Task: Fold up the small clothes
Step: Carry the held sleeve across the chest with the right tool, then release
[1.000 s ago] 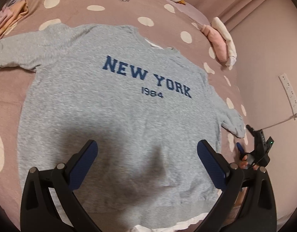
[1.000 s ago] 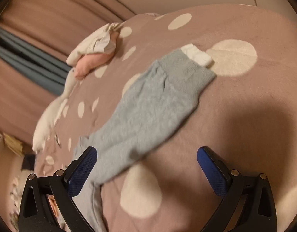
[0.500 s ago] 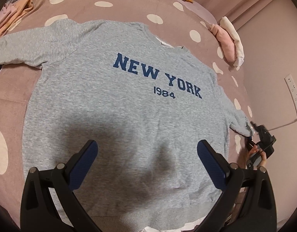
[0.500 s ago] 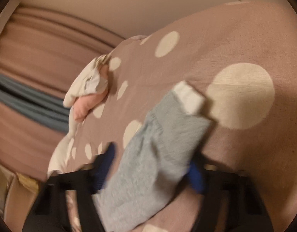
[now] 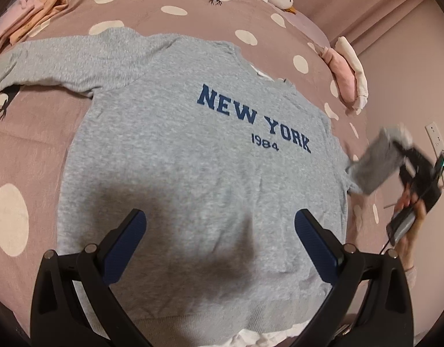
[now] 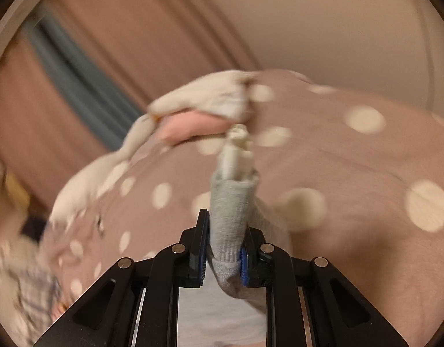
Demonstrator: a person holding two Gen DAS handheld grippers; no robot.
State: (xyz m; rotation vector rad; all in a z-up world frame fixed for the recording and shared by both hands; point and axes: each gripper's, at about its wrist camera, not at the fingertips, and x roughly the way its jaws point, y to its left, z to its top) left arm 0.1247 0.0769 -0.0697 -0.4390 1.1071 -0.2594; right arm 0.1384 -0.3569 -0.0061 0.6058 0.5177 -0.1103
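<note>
Two blue-padded fingers (image 6: 243, 266) of the right gripper (image 6: 222, 263) are seen pressed together on the grey sleeve cuff (image 6: 229, 219) of the heather-grey knitted sweatshirt with the navy "NEW YORK 1984" print (image 5: 193, 156), a bit of cream-white inner cuff (image 6: 236, 156) sticking out beyond the pinch. In the left wrist view the same sleeve end (image 5: 375, 164) is shown lifted clear of the bed, just off the right edge of the garment's body, with the right gripper (image 5: 421, 173) blurred behind it. The left gripper (image 5: 219, 240) is held with its fingers (image 5: 126, 240) spread wide and nothing between them, above the lower part of the sweatshirt near the ribbed hem. The sweatshirt is laid flat, front up, on the mauve bedcover with cream polka dots (image 5: 25, 150); its other sleeve (image 5: 57, 57) is stretched out flat to the far left. No fold is yet visible in the body. The task is judged to be at its very beginning: one sleeve has been picked up, probably to be laid across the chest, while the second sleeve, the sides and the final halving are all left to be done. Farther off, a pink and cream bundle of cloth (image 5: 346, 72) is seen at the bed's edge, and peach and pink garments (image 5: 28, 14) at the far corner.
</note>
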